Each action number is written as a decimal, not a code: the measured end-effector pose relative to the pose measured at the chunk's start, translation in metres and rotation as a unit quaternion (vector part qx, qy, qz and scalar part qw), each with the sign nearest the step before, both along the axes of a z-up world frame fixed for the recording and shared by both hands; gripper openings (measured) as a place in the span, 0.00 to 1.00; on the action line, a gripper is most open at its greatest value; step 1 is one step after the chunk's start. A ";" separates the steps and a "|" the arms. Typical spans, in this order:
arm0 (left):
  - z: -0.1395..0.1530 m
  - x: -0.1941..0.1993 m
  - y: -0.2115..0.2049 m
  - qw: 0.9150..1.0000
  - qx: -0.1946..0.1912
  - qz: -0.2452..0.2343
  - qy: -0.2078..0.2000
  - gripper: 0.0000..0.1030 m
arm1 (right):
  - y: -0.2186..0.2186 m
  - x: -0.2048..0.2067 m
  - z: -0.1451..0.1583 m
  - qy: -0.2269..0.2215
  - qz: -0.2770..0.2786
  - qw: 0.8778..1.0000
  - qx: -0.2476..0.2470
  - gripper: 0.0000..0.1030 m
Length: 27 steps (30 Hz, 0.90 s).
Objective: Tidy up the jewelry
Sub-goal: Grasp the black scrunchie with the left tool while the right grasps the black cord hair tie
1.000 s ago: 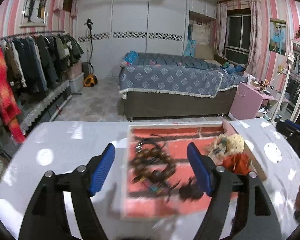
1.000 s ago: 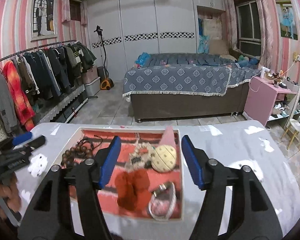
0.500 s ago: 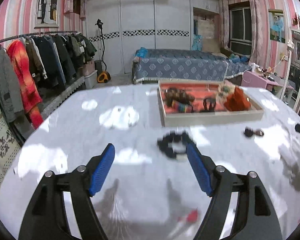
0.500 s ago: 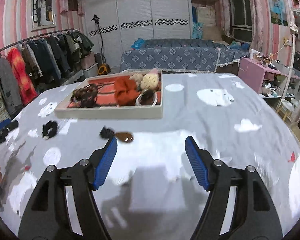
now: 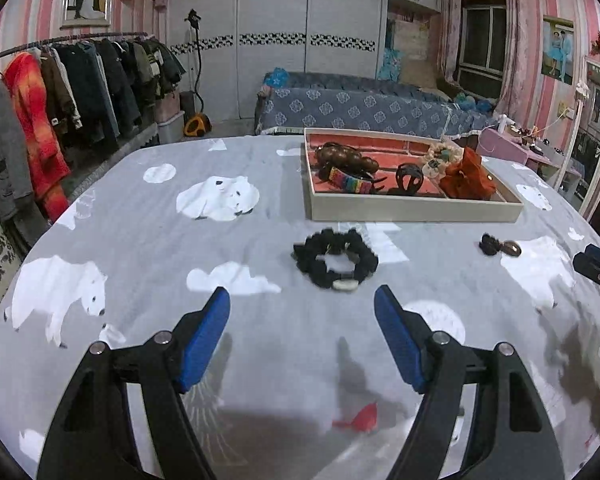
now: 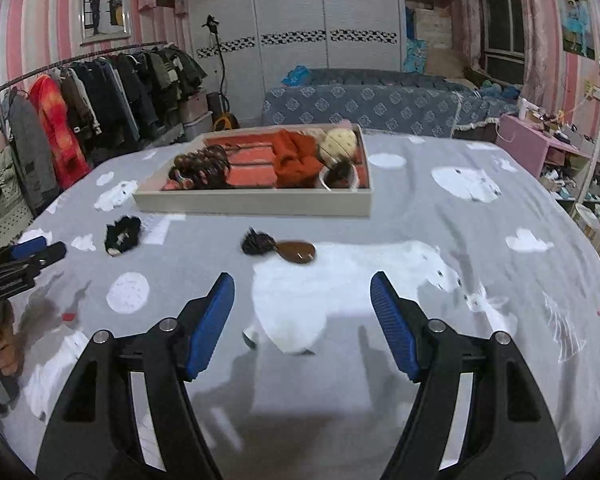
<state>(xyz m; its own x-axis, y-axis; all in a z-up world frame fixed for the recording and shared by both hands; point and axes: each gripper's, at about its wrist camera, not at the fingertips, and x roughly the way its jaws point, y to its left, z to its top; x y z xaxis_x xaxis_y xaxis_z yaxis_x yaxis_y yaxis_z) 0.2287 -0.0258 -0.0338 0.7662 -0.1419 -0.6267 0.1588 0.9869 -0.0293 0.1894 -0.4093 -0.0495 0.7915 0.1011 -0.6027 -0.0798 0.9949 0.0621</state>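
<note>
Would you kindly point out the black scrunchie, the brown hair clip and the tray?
black scrunchie (image 5: 336,261), left wrist view, on its fabric ring.
brown hair clip (image 6: 298,251), right wrist view, on its glossy brown body.
tray (image 5: 412,210), left wrist view, on its near wall.

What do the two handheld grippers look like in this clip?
Both match: the left gripper and the right gripper each have two black plastic arms with cut-out slots and silver round-head screws, ending in flat blue fingertip pads; the right one's show fine ridges. No cables, markings or sleeves are visible.
</note>
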 end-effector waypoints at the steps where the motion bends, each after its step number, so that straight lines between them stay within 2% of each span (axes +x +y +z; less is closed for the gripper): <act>1: 0.003 0.005 -0.001 1.000 0.000 -0.002 0.000 0.71 | 0.003 0.003 0.002 -0.001 0.003 1.000 0.000 0.68; 5: 0.008 0.030 -0.008 1.000 0.016 0.000 -0.002 0.71 | 0.020 0.023 0.011 -0.006 0.018 1.000 -0.003 0.68; 8: 0.004 0.051 -0.012 1.000 0.004 -0.001 0.010 0.71 | 0.038 0.045 0.013 -0.002 0.028 1.000 -0.008 0.68; 13: -0.018 0.079 -0.020 0.999 0.007 -0.004 0.041 0.71 | 0.056 0.092 -0.017 0.042 0.026 0.998 -0.032 0.66; 17: -0.032 0.088 -0.020 0.998 0.010 -0.006 0.054 0.71 | 0.063 0.110 -0.041 0.082 0.034 0.995 -0.041 0.50; 18: -0.038 0.092 -0.019 0.998 0.009 -0.005 0.068 0.71 | 0.063 0.113 -0.042 0.089 0.037 0.995 -0.040 0.45; 22: -0.048 0.105 -0.012 0.994 -0.009 0.000 0.109 0.69 | 0.061 0.127 -0.053 0.124 0.031 0.991 -0.042 0.42; 23: -0.048 0.104 -0.014 0.994 -0.004 -0.003 0.108 0.67 | 0.061 0.129 -0.054 0.128 0.030 0.990 -0.047 0.42; 25: -0.049 0.104 -0.016 0.994 0.003 -0.009 0.106 0.53 | 0.063 0.132 -0.055 0.130 0.030 0.990 -0.054 0.40; 26: -0.049 0.104 -0.016 0.994 0.004 -0.012 0.106 0.51 | 0.063 0.132 -0.055 0.131 0.030 0.990 -0.053 0.39; 27: -0.049 0.104 -0.015 0.994 0.000 -0.012 0.104 0.42 | 0.062 0.132 -0.055 0.131 0.030 0.990 -0.050 0.35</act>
